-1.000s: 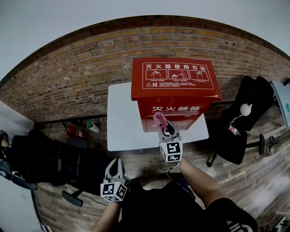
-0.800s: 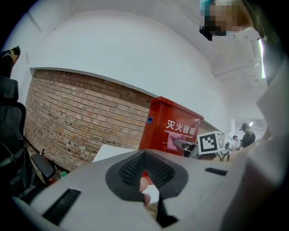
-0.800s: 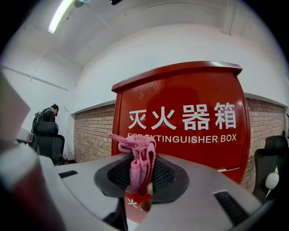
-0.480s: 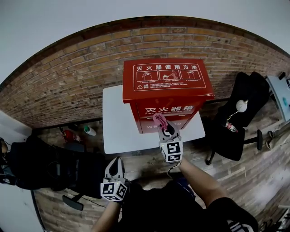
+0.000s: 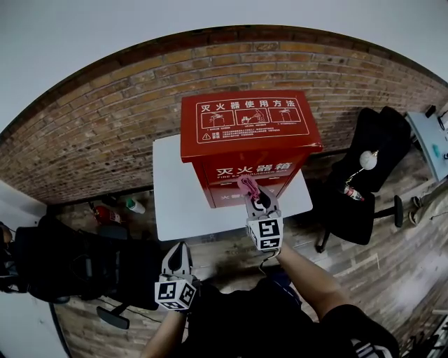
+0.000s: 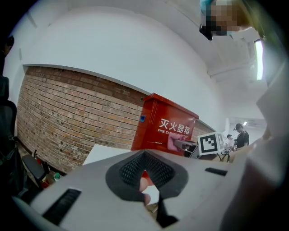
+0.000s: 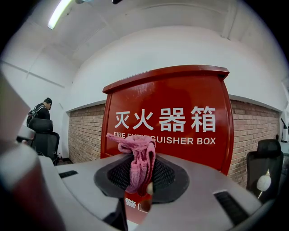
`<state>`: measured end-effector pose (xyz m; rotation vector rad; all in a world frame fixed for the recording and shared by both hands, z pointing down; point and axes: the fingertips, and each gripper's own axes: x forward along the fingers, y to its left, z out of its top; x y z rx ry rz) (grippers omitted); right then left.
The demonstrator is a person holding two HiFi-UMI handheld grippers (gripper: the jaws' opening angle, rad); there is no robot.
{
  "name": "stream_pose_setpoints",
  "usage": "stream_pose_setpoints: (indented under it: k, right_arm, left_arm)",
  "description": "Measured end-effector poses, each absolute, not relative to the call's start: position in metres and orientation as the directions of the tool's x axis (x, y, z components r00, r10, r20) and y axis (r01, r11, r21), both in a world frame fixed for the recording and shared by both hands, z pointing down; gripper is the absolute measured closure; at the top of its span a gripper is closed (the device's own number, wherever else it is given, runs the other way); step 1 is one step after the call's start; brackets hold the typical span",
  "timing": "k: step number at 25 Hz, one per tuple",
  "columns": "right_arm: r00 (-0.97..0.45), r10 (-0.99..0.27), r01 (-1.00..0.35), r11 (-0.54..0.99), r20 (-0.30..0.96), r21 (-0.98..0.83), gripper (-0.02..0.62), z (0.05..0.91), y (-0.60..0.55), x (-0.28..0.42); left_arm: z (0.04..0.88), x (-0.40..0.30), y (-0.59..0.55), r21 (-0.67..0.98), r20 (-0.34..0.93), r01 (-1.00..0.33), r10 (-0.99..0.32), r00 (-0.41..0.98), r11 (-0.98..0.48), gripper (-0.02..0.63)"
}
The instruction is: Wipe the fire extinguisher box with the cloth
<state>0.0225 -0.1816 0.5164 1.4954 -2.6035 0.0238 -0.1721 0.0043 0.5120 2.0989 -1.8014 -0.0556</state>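
While the right tool (image 5: 255, 199) pinches a bunched pink mesh cloth (image 7: 137, 160) tight, right up at the front of the glossy red metal box (image 5: 245, 133) on the flat white worktop (image 5: 178, 203), the left tool (image 5: 177, 257) hangs low, its 2 ribbed black pads (image 6: 126, 171) closed on nothing.

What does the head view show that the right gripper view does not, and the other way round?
Only the head view shows the left gripper, held low in front of the person, and the instruction panel on the box's top. Only the right gripper view shows a person in the background and a ceiling lamp. Both show the red fire extinguisher box, the pink cloth clamped in the right gripper, and the brick wall.
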Motion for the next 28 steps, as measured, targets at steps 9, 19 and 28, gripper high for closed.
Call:
stream_pose_setpoints:
  k: [9, 19, 28]
  right_arm:
    - [-0.458, -0.879, -0.881, 0.469, 0.131, 0.062, 0.495, 0.517, -0.186, 0.045]
    - [-0.422, -0.897, -0.898, 0.433, 0.13, 0.072, 0.495, 0.517, -0.189, 0.068]
    - [-0.388, -0.912, -0.913, 0.4, 0.133, 0.079, 0.495, 0.52, -0.194, 0.092]
  left_arm:
    - [0.514, -0.159, -0.003, 0.312, 0.209, -0.939, -0.954, 0.214, -0.142, 0.583]
    - [0.514, -0.153, -0.007, 0.314, 0.205, -0.937, -0.952, 0.226, -0.155, 0.583]
    - [0.512, -0.149, -0.008, 0.312, 0.204, -0.937, -0.952, 0.229, -0.159, 0.583]
